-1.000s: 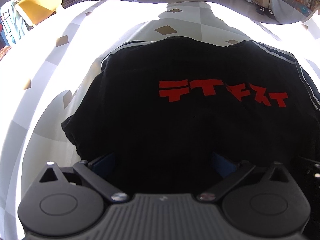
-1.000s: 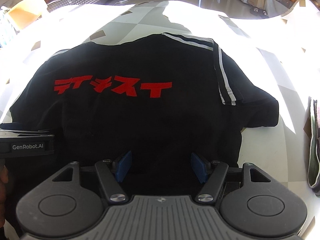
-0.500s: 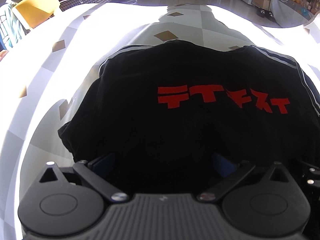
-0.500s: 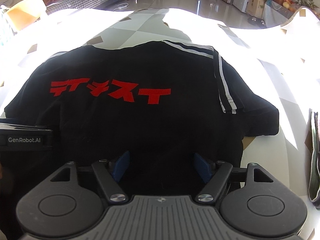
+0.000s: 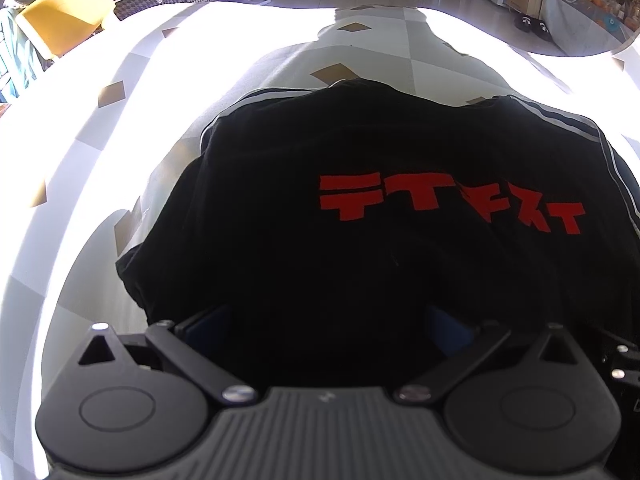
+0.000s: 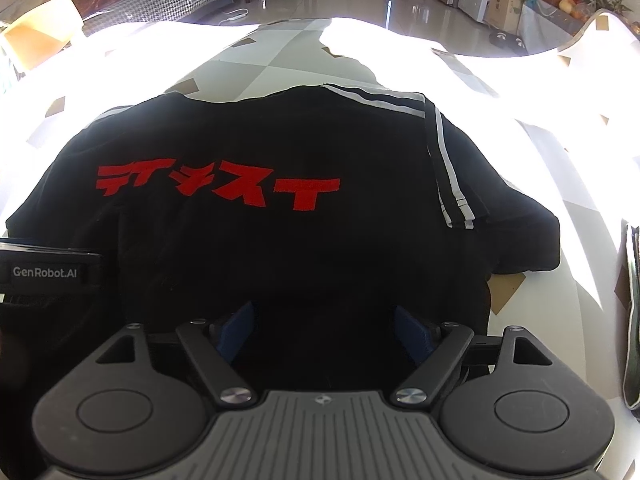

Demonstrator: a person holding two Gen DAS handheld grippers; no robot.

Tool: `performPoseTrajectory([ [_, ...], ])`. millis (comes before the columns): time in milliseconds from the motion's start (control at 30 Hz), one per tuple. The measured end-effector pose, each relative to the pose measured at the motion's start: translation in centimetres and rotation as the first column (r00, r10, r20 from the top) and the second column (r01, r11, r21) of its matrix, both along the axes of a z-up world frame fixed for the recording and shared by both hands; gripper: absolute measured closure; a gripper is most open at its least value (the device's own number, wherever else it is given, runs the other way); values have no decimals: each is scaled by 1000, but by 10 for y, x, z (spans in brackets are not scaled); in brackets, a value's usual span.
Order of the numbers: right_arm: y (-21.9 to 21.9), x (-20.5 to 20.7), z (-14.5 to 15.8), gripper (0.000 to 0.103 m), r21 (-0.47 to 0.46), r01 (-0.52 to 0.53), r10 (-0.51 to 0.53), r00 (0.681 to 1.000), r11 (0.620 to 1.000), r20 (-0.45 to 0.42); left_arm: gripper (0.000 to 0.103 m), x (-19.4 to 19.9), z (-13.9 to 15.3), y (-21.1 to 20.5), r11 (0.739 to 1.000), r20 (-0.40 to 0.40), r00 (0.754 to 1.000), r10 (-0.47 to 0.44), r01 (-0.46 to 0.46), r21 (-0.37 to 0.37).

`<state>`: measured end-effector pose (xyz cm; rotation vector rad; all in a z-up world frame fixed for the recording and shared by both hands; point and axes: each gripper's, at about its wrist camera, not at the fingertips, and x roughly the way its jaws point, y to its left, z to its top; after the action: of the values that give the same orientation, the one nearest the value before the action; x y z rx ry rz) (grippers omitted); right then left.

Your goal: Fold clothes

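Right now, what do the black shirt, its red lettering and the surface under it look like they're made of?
Black shirt: soft matte knit, likely cotton; it drapes and creases. Red lettering: flat, sharp-edged print, possibly vinyl. Surface: checked cloth, seemingly smooth, lying in gentle waves.

One black shirt (image 5: 360, 240) lies on one table (image 5: 80, 160). The shirt has one row of red letters (image 6: 216, 190). Two grippers, left (image 5: 326, 326) and right (image 6: 324, 326). One yellow chair (image 5: 66, 10). One pair of slippers (image 5: 534, 24).
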<state>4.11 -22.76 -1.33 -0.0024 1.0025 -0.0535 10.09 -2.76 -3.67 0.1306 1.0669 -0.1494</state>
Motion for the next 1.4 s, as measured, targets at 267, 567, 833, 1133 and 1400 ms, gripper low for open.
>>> performPoseTrajectory([
  [267,0,3,-1,22,0,-1,1,1000,1000,-4,0,2,2,7,1000,-8,1000,-3,3,-1],
  [567,0,4,-2,20,0,-23,23,1000,1000,-15,0,8,6,19,1000,-31,1000,-1,1,-1],
  [833,-3,1,4,29,15,-62,63,997,998,-52,1,-10,11,26,1000,17,1000,22,-21,-4],
  [1133,3,-4,2,29,8,-103,103,993,995,-56,1,-6,16,41,999,49,999,24,-22,-50],
  [1400,4,-5,0,28,-1,-101,100,994,995,-46,0,0,10,55,999,44,998,41,-40,-28],
])
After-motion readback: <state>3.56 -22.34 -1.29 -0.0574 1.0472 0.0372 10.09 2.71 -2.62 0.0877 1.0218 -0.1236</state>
